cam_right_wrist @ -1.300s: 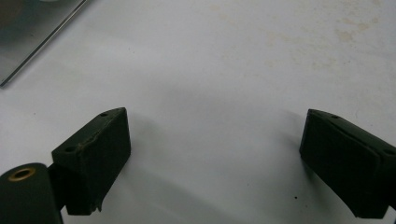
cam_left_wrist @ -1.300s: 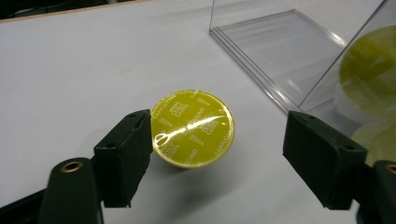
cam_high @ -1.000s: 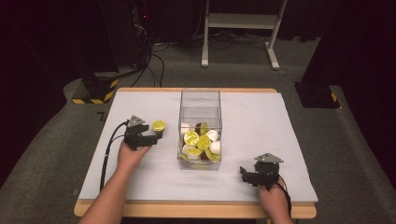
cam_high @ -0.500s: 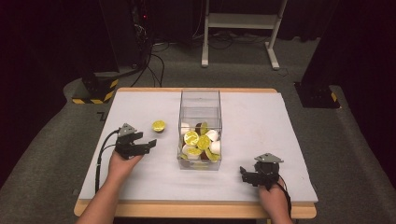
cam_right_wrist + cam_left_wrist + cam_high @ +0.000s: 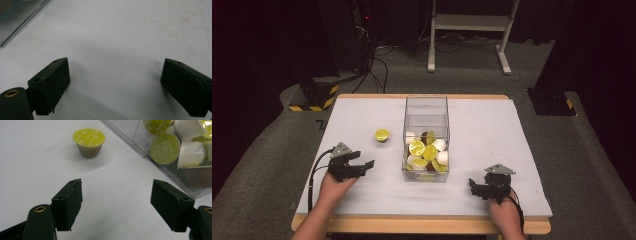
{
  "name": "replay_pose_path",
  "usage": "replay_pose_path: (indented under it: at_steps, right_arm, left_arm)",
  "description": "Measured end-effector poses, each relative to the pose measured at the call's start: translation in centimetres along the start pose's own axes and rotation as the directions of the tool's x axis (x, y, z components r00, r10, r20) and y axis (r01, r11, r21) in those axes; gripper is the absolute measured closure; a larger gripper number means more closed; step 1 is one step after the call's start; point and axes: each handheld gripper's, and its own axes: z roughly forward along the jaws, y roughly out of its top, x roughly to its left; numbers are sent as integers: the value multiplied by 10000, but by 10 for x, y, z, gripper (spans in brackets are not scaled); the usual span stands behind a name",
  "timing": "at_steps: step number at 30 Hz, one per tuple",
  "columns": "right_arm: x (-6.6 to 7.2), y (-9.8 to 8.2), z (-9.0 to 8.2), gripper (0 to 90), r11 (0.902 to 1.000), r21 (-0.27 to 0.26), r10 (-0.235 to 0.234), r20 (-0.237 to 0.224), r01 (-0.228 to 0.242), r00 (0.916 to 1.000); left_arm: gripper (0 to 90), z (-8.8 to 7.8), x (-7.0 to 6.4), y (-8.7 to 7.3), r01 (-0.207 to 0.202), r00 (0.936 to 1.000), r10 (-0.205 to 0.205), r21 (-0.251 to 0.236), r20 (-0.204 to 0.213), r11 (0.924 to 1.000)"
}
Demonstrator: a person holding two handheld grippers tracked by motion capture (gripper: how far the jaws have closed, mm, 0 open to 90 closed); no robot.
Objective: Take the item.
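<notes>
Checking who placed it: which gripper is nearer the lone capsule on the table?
Left. The left gripper sits just short of the capsule, open; the right gripper is beyond the clear box.

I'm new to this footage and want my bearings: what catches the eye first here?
A tall clear box stands mid-table, its bottom heaped with yellow-lidded and white coffee capsules. One lone yellow-lidded capsule sits upright on the white table just left of the box. The left tongs rest open and empty nearer the person, pointing toward the box; the right tongs lie open at the near right.
</notes>
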Motion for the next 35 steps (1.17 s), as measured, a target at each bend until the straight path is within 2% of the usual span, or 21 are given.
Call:
replay_pose_path:
  at_steps: [1,6,10,12,14,15,17,35]
  right_arm:
    - [0,0,0,86,10000,-5,-9,5,9,10000]
    - [0,0,0,86,10000,0,-2,1,2,10000]
    - [0,0,0,86,10000,-4,-7,5,7,10000]
    - [0,0,0,85,10000,-6,-4,2,4,10000]
    - [0,0,0,86,10000,-2,3,-1,-3,10000]
    - [0,0,0,86,10000,-1,1,0,-1,10000]
    - [0,0,0,86,10000,-2,1,-2,-1,10000]
    - [0,0,0,85,10000,-4,-8,9,8,10000]
  left_arm:
    - [256,-2,2,-2,-107,9999,107,103,18,9999]
    - [243,-8,5,-16,-39,10000,37,291,82,9996]
    - [222,-12,9,-30,-620,9977,638,685,-239,9957]
    - [202,-14,10,-36,-907,9946,957,1150,-394,9892]
    - [173,-16,9,-40,-1108,9903,1195,1157,-710,9871]
    - [164,-16,8,-43,-1078,9890,1170,1011,-902,9890]
    - [156,-17,7,-44,-996,9893,1080,870,-984,9912]
    - [154,-17,8,-44,-956,9900,1044,933,-948,9910]
